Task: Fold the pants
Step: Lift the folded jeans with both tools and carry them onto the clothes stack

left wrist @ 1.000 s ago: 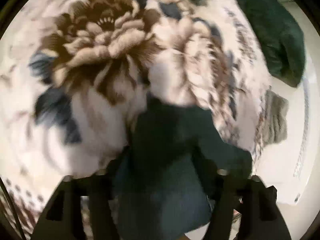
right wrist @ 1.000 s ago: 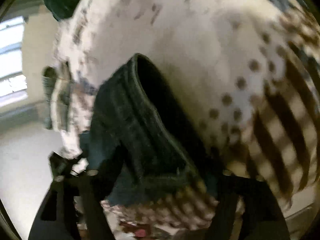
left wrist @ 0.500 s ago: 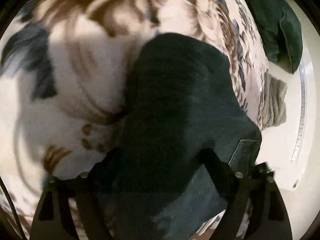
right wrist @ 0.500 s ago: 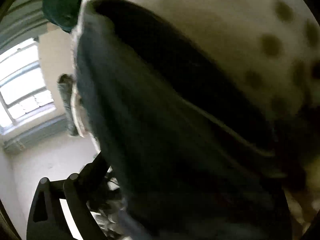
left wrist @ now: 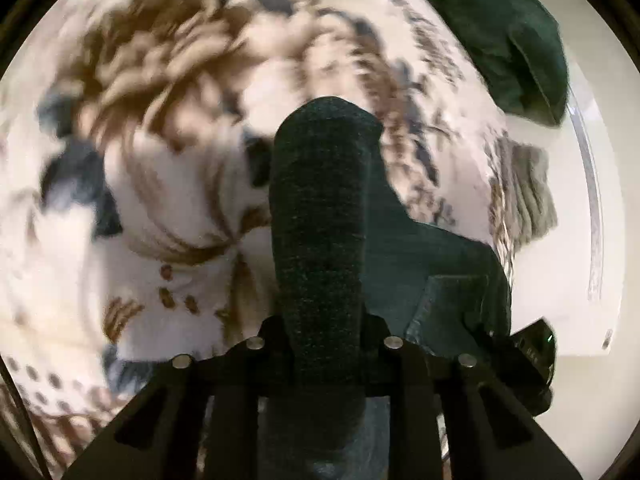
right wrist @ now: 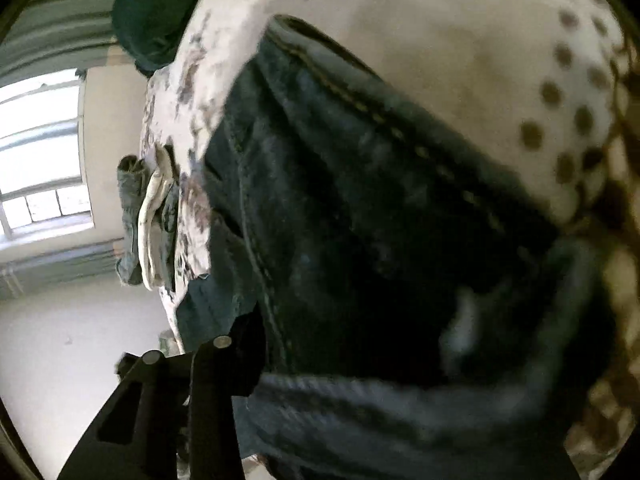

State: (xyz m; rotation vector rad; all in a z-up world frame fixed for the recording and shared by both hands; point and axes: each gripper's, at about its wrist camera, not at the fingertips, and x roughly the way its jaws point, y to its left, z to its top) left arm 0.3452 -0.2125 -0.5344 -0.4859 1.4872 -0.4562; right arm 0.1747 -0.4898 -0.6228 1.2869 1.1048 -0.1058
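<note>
While we look along both grippers, we note the following.

Left gripper: its jaws have just been closing and now stand close together, clamped on a bunched ridge of the jeans, which fills the narrow gap between the two fingers.

Jeans in the left view: the dark fold rises from the jaws towards the middle of the picture; a wider, flatter part with a pocket spreads to the right, just above the other gripper's body at the right edge.

Right gripper: we see only its left finger; the other is hidden behind cloth. Its jaws have just been closing, and denim lies between them, but we cannot tell whether the pads press on it.

Jeans in the right view: the stitched waistband runs diagonally from upper left to lower right, close to the lens, and a lighter, blurred fold crosses the bottom.

Bedspread: white with brown and blue flowers, dotted at one edge; the jeans lie on it.

Dark green pillow: at the far right corner of the bed, well apart from the jeans.

Grey cloth: hanging over the bed's right edge.

Window: bright, at the left of the right view.
</note>
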